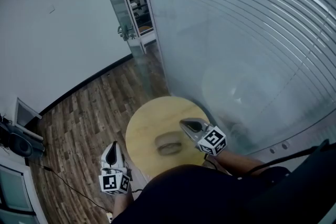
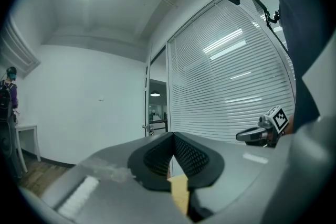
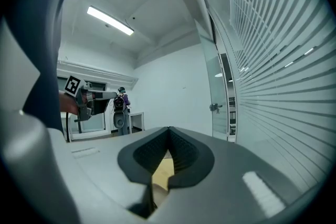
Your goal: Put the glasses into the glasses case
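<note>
left tongs are held level off the worktop's left edge, over the wood floor, well apart from the task item. in the left gripper view their pads are seen met at the tips, with nothing clamped. right tongs are held level over the round wooden worktop. their pads are likewise closed together and empty. a blurred dark oval item is seen lying near the worktop's middle, just beside the right tongs and apart from them. it is read as the glasses case. whether it is open, and whether the glasses are in it, cannot be told. a slatted glass wall is seen behind the worktop.
</note>
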`<state>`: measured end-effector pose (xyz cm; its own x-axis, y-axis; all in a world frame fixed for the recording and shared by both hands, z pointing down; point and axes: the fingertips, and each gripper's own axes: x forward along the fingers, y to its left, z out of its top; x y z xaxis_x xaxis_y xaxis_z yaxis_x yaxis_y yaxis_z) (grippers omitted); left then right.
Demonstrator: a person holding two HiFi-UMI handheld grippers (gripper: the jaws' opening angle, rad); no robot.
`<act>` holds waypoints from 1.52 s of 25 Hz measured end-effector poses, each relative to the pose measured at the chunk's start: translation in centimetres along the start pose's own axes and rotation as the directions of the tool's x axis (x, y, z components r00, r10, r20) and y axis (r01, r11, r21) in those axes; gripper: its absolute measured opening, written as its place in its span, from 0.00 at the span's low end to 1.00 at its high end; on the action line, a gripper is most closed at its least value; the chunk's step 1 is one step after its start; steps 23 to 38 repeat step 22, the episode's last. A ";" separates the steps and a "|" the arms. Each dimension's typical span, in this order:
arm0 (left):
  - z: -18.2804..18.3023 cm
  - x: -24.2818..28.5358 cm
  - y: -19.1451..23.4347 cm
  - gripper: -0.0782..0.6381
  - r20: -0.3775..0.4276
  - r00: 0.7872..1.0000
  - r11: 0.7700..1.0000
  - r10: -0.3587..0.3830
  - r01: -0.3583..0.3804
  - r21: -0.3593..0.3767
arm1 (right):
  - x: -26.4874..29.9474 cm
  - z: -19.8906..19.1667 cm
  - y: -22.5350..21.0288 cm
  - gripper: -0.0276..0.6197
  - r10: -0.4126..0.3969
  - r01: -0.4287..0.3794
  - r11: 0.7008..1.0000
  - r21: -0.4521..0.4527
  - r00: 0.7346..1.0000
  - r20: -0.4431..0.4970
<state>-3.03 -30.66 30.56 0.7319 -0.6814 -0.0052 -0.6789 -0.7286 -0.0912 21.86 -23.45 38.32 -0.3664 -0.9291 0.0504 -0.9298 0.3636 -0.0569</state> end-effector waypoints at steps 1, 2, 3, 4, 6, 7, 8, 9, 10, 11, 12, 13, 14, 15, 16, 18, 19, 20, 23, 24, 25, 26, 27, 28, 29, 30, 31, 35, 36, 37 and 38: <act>-0.1 0.0 -0.2 0.12 -0.002 1.000 1.000 -0.003 0.003 0.002 | -0.2 0.0 -0.1 0.06 -0.004 0.004 1.000 0.002 1.000 0.003; -0.1 0.0 -0.3 0.12 -0.005 1.000 1.000 -0.006 0.006 0.005 | -0.4 0.1 -0.2 0.06 -0.008 0.008 1.000 0.004 1.000 0.006; -0.1 0.0 -0.3 0.12 -0.006 1.000 1.000 -0.007 0.007 0.006 | -0.5 0.1 -0.2 0.06 -0.010 0.010 1.000 0.008 1.000 0.007; -0.1 0.0 -0.3 0.12 -0.007 1.000 1.000 -0.007 0.007 0.006 | -0.6 0.0 -0.3 0.06 -0.012 0.012 1.000 0.011 1.000 0.007; -0.4 0.1 -0.2 0.12 -0.010 1.000 1.000 -0.007 0.007 0.004 | -0.6 -0.2 -0.4 0.06 -0.018 0.018 1.000 0.015 1.000 0.003; -0.6 0.1 -0.1 0.12 -0.013 1.000 1.000 -0.005 0.005 0.007 | -0.5 -0.3 -0.5 0.06 -0.021 0.021 1.000 0.015 1.000 0.002; -0.6 0.1 0.2 0.12 -0.014 1.000 1.000 -0.002 0.002 0.010 | -0.3 -0.4 -0.5 0.06 -0.022 0.022 1.000 0.015 1.000 0.003; -0.6 0.0 0.3 0.12 -0.016 1.000 1.000 0.003 -0.003 0.009 | -0.1 -0.4 -0.4 0.06 -0.022 0.022 1.000 0.017 1.000 0.005; -0.6 -0.1 0.4 0.12 -0.018 1.000 1.000 0.005 -0.005 0.006 | 0.0 -0.5 -0.3 0.06 -0.021 0.021 1.000 0.020 1.000 0.007; -0.8 -0.4 0.4 0.12 -0.021 1.000 1.000 0.004 -0.004 0.003 | 0.0 -0.5 0.0 0.06 -0.020 0.020 1.000 0.021 1.000 0.011; -0.9 -0.7 0.4 0.12 -0.022 1.000 1.000 0.001 -0.001 0.002 | 0.1 -0.4 0.3 0.06 -0.019 0.019 1.000 0.021 1.000 0.016; -0.7 -0.9 0.6 0.12 -0.022 1.000 1.000 -0.005 0.005 0.006 | 0.1 -0.2 0.7 0.06 -0.020 0.019 1.000 0.019 1.000 0.022; -0.4 -1.0 0.8 0.12 -0.021 1.000 1.000 -0.010 0.010 0.013 | 0.3 0.1 0.9 0.06 -0.020 0.020 1.000 0.017 0.999 0.029; -0.1 -0.8 1.1 0.12 -0.020 1.000 1.000 -0.014 0.014 0.017 | 0.7 0.5 1.0 0.06 -0.022 0.021 1.000 0.015 0.999 0.035; 0.1 -0.6 1.5 0.12 -0.023 1.000 1.000 -0.015 0.015 0.016 | 1.0 0.8 0.9 0.06 -0.026 0.025 1.000 0.016 0.999 0.041; 0.4 0.4 2.1 0.12 -0.028 1.000 1.000 -0.014 0.015 0.011 | 1.8 1.0 0.2 0.06 -0.038 0.037 0.999 0.016 0.998 0.047; 0.5 1.1 2.5 0.12 -0.020 1.000 1.000 -0.019 0.019 0.016 | 2.2 0.9 -0.2 0.06 -0.045 0.044 0.999 0.013 0.998 0.047; 0.6 1.8 2.8 0.12 -0.010 1.000 0.999 -0.025 0.025 0.027 | 2.6 0.8 -0.6 0.06 -0.051 0.050 0.999 0.010 0.998 0.046; 0.9 3.0 3.6 0.12 0.008 0.999 0.998 -0.038 0.038 0.052 | 3.4 0.4 -1.3 0.06 -0.061 0.060 0.998 0.008 0.997 0.044; 0.9 3.0 3.6 0.12 0.008 0.999 0.998 -0.038 0.038 0.052 | 3.4 0.4 -1.3 0.06 -0.061 0.060 0.998 0.008 0.997 0.044; 0.9 3.0 3.6 0.12 0.008 0.999 0.998 -0.038 0.038 0.052 | 3.4 0.4 -1.3 0.06 -0.061 0.060 0.998 0.008 0.997 0.044; 0.9 3.0 3.6 0.12 0.008 0.999 0.998 -0.038 0.038 0.052 | 3.4 0.4 -1.3 0.06 -0.061 0.060 0.998 0.008 0.997 0.044; 0.9 3.0 3.6 0.12 0.008 0.999 0.998 -0.038 0.038 0.052 | 3.4 0.4 -1.3 0.06 -0.061 0.060 0.998 0.008 0.997 0.044; 0.9 3.0 3.6 0.12 0.008 0.999 0.998 -0.038 0.038 0.052 | 3.4 0.4 -1.3 0.06 -0.061 0.060 0.998 0.008 0.997 0.044; 0.9 3.0 3.6 0.12 0.008 0.999 0.998 -0.038 0.038 0.052 | 3.4 0.4 -1.3 0.06 -0.061 0.060 0.998 0.008 0.997 0.044; 0.9 3.0 3.6 0.12 0.008 0.999 0.998 -0.038 0.038 0.052 | 3.4 0.4 -1.3 0.06 -0.061 0.060 0.998 0.008 0.997 0.044; 0.9 3.0 3.6 0.12 0.008 0.999 0.998 -0.038 0.038 0.052 | 3.4 0.4 -1.3 0.06 -0.061 0.060 0.998 0.008 0.997 0.044; 0.9 3.0 3.6 0.12 0.008 0.999 0.998 -0.038 0.038 0.052 | 3.4 0.4 -1.3 0.06 -0.061 0.060 0.998 0.008 0.997 0.044; 0.9 3.0 3.6 0.12 0.008 0.999 0.998 -0.038 0.038 0.052 | 3.4 0.4 -1.3 0.06 -0.061 0.060 0.998 0.008 0.997 0.044; 0.9 3.0 3.6 0.12 0.008 0.999 0.998 -0.038 0.038 0.052 | 3.4 0.4 -1.3 0.06 -0.061 0.060 0.998 0.008 0.997 0.044; 0.9 3.0 3.6 0.12 0.008 0.999 0.998 -0.038 0.038 0.052 | 3.4 0.4 -1.3 0.06 -0.061 0.060 0.998 0.008 0.997 0.044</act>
